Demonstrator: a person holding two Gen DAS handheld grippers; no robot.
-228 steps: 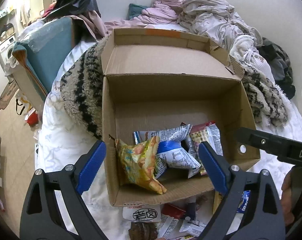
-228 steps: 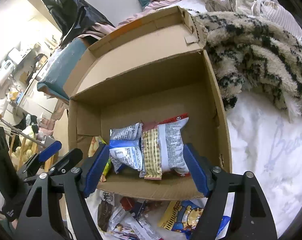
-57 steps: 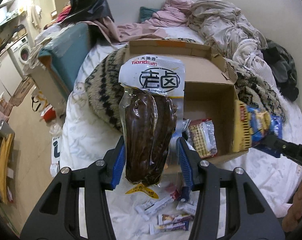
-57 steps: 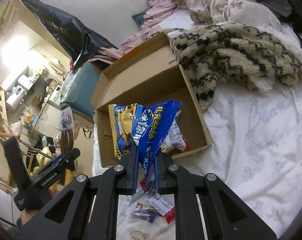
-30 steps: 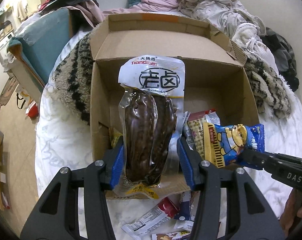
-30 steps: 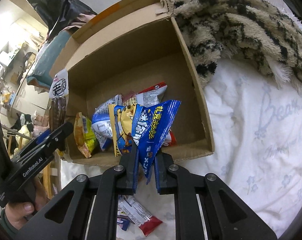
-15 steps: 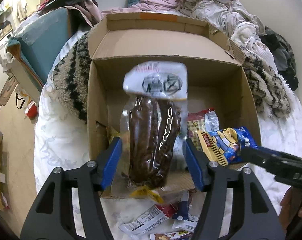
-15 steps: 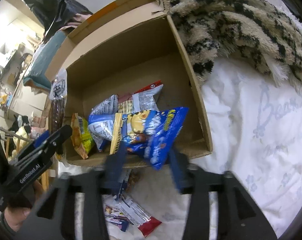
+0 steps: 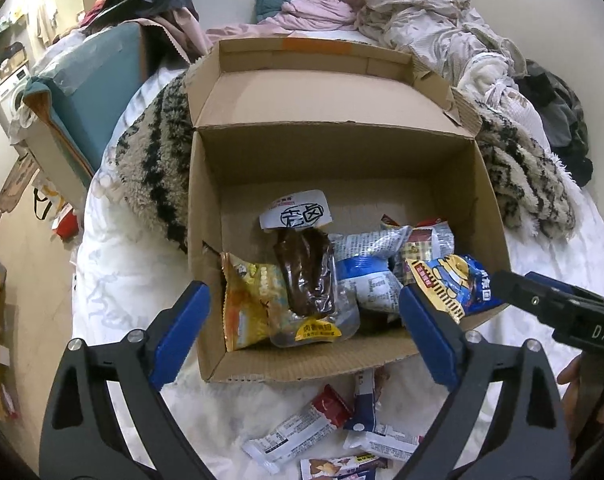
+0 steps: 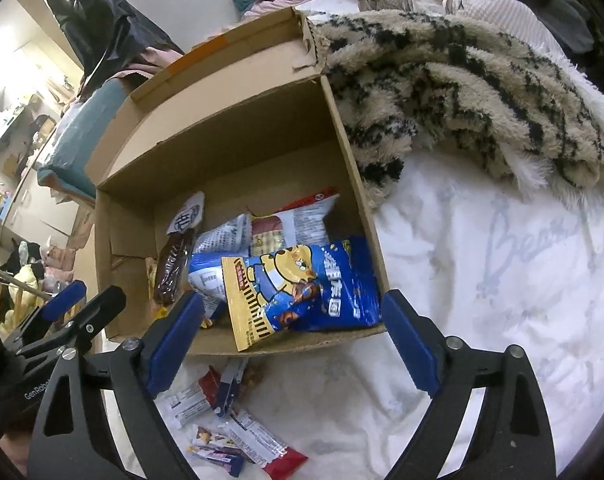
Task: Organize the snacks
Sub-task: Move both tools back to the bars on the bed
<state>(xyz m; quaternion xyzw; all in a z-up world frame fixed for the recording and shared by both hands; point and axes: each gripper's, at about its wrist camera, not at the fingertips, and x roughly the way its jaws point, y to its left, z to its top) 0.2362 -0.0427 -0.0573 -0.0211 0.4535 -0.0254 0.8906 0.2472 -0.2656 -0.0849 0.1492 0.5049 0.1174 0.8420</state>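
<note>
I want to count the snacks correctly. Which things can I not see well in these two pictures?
- Box floor under the snack pile: covered by packets in the cardboard box, both views.
- Yellow packet: right wrist view, mostly behind the brown meat pack.
- Loose bars on the sheet: some hidden by gripper frames, print too small.

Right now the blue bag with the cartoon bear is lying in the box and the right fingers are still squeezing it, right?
Not quite. The blue bear bag does lie in the cardboard box, but the right wrist view shows the right gripper open, its fingers spread apart and not squeezing it.
</note>
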